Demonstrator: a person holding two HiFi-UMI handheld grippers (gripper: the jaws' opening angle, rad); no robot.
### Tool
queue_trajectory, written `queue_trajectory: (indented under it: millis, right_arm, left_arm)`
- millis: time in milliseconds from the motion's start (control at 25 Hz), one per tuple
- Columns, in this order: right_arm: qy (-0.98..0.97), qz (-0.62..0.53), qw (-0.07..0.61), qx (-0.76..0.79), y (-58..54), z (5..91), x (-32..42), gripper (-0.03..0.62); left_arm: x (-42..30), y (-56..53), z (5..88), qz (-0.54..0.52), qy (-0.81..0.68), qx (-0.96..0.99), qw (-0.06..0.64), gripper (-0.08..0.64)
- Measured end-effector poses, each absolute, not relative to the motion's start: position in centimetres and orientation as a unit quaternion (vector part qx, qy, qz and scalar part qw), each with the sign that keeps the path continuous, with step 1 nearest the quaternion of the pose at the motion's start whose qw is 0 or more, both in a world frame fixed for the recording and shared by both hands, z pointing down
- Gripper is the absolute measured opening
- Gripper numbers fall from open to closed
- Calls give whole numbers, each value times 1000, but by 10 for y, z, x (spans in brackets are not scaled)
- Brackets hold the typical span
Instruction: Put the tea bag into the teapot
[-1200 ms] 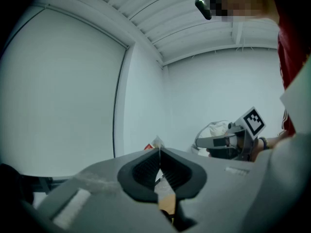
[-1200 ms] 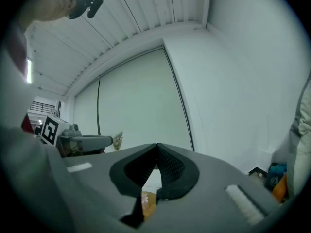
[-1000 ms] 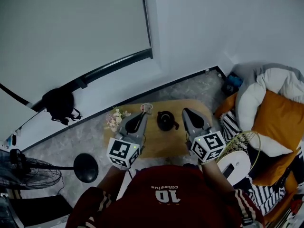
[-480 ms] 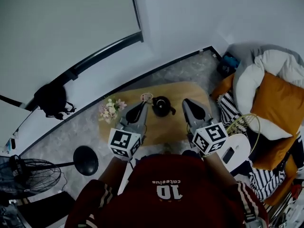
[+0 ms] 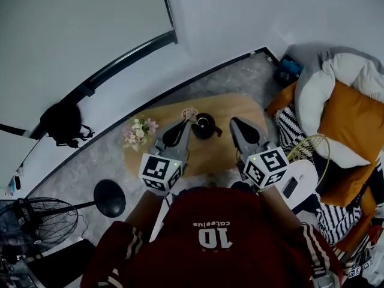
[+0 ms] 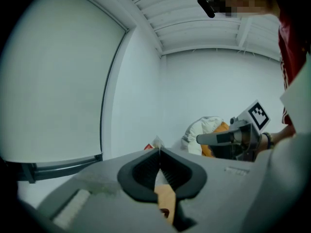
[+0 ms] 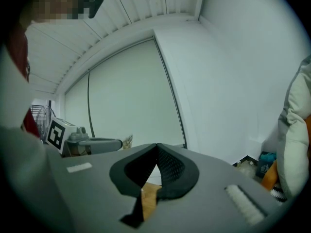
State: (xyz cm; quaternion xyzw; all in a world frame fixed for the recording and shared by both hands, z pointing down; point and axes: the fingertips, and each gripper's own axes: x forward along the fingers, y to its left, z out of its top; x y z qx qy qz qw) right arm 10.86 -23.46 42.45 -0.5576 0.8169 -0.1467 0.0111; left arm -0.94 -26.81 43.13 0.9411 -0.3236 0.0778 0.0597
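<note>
Tea bag (image 5: 189, 113) first: it sits pinched at the very tip of my left gripper (image 5: 188, 120), whose jaws are pressed together on it, so the pick-up is done. From the left gripper view, the white bag and a bit of red tag poke out past the closed tips.

At the far left corner of the wooden table (image 5: 210, 156) stands a small bunch of flowers (image 5: 138, 131), well clear of my work. My left gripper reaches over the table toward its far edge, and the bag hangs just beside the black teapot (image 5: 203, 126), at its left. The teapot stands near the middle of the far edge. I cannot tell from here whether its lid is on or off.

To the right of the pot, my right gripper (image 5: 236, 124) hovers over the table with its jaws together and nothing between them.

What is left, as I judge it: bring the bag over the pot's mouth, lower it in, and let go. If a lid is on, my free right gripper would have to deal with it first.
</note>
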Motion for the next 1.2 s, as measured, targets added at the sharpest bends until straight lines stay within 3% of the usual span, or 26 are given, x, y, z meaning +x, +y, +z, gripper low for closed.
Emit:
queue_trajectory:
  millis: [640, 1200]
  right_arm:
    - [815, -145, 14, -561, -233, 425, 112, -6]
    - [790, -172, -1, -588, -216, 455, 148, -6]
  left_arm:
    - [-9, -276, 452, 104, -322, 939, 54, 2]
    - [15, -306, 567, 197, -298, 932, 68, 2]
